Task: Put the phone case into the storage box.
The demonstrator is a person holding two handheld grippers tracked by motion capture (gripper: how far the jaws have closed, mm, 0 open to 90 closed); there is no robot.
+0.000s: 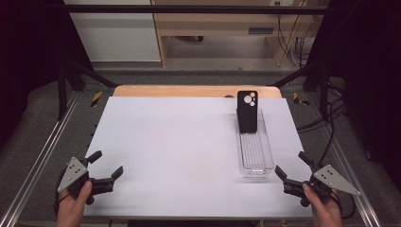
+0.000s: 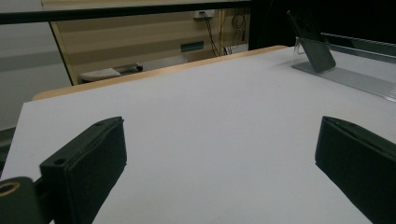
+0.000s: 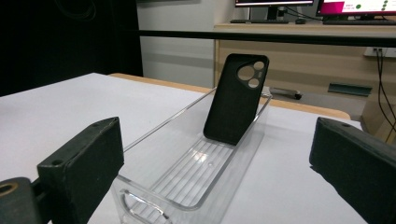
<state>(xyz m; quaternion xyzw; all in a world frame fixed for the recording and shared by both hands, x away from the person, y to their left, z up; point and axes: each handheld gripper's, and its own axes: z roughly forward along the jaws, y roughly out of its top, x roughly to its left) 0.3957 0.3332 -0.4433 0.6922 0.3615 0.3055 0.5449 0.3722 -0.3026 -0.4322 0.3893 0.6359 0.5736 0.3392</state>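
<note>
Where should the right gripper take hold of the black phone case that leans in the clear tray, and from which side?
Probably the top end of the phone case, across its two long edges, coming from above. It leans against the far wall of the clear tray, so its upper half stands free above the rim, while the walls hem in its foot. The right gripper is open and nearest.

Black phone case [image 1: 247, 111], clear ribbed tray [image 1: 256, 163], white table [image 1: 179, 146]
</note>
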